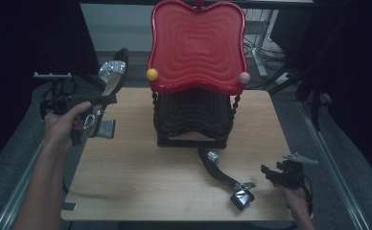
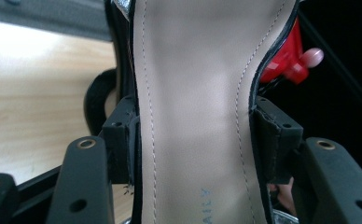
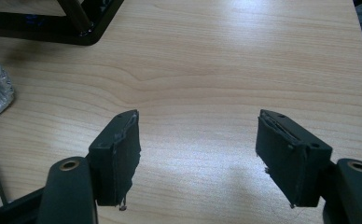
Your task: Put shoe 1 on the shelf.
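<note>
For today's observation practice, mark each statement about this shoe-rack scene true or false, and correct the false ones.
1. The left tongs grip a black high-heeled sandal with a beige insole. True.
2. The right tongs hold the second black sandal. False: they are open; it lies on the light wooden table.
3. The red wavy top shelf of the rack holds a shoe. False: it is bare.
4. The held sandal is off the table. True.

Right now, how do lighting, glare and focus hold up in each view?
High view: dim overall, black surroundings, yet the lifted shoe in the left gripper and the shoe on the table read clearly. Left gripper view: the insole is close and soft, and the table beside it is washed out by glare. Right gripper view: sharp, with a bright sheen on the wood between the open right gripper.
</note>
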Demonstrator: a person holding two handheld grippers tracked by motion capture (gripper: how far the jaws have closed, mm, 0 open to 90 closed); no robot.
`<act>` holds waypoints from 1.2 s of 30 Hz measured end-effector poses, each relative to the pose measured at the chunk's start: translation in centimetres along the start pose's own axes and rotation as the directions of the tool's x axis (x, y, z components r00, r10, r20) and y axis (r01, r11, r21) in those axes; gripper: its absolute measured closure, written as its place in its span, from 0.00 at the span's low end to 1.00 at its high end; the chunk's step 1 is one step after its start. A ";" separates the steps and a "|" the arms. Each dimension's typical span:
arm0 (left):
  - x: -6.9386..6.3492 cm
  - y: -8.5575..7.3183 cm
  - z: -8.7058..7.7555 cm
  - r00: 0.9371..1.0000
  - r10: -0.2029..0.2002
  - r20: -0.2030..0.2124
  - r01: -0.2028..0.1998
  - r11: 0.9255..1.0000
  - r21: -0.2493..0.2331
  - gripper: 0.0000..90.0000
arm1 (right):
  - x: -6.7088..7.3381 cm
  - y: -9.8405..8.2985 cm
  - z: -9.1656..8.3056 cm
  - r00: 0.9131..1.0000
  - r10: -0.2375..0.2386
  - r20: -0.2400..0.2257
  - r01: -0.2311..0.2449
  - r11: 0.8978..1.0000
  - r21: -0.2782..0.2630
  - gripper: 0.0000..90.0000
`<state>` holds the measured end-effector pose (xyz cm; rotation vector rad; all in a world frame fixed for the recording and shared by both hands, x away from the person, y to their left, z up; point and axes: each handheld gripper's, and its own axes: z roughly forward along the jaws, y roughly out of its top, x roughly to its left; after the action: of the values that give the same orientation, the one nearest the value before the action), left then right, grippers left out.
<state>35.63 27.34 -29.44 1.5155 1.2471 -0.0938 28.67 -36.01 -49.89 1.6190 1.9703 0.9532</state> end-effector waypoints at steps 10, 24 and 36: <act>-2.8 3.4 1.0 1.000 0.020 0.015 -0.020 1.000 -0.007 0.47 | 0.0 0.0 0.0 1.000 0.000 -0.003 0.000 1.000 0.006 0.34; -6.6 8.3 1.8 0.998 0.049 0.038 -0.047 0.997 -0.061 0.47 | -0.3 -0.1 0.2 1.000 0.006 -0.003 -0.006 1.000 0.007 0.34; -10.3 10.6 4.7 0.996 0.076 0.044 -0.073 0.996 -0.055 0.47 | -0.3 -0.1 0.1 1.000 0.015 -0.007 -0.015 1.000 0.004 0.34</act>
<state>41.23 19.13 -17.58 1.5039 1.1468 -0.0460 28.79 -36.31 -50.04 1.6364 1.9687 0.9620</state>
